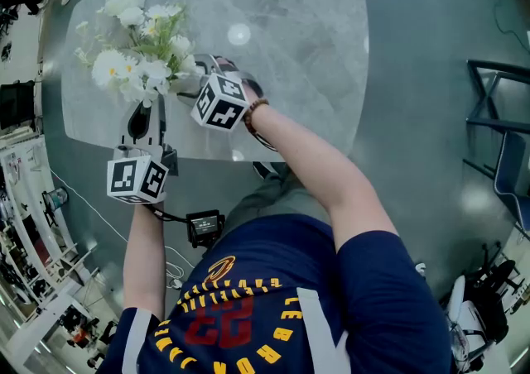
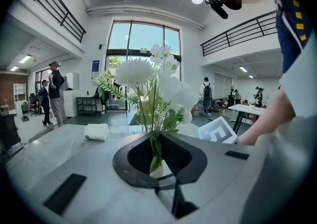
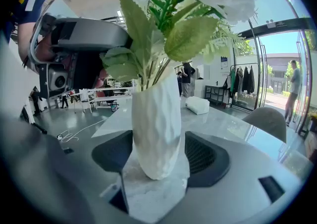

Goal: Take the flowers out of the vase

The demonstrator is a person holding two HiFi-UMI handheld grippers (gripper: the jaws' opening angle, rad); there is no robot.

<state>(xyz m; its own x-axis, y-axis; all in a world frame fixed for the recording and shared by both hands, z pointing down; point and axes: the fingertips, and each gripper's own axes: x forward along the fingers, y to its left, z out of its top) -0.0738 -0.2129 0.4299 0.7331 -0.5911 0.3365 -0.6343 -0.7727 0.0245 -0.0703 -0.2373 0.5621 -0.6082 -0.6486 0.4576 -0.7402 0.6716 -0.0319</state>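
A bunch of white flowers (image 1: 137,50) with green leaves stands at the left end of the grey marble table (image 1: 290,25). In the left gripper view the flowers (image 2: 148,77) rise above my left gripper (image 2: 157,153), which is shut on their green stems just over the vase mouth. In the head view the left gripper (image 1: 147,109) reaches into the bunch from the near side. The white faceted vase (image 3: 156,129) stands on the table between the jaws of my right gripper (image 3: 158,156), whose pads press its sides. The right gripper (image 1: 192,76) comes in from the right of the bunch.
A white soft pack (image 2: 96,131) lies on the table behind the vase, also seen in the right gripper view (image 3: 200,105). The table's near edge (image 1: 190,153) runs under both hands. People (image 2: 54,94) stand far off in the hall. A grey chair back (image 3: 270,119) is by the table.
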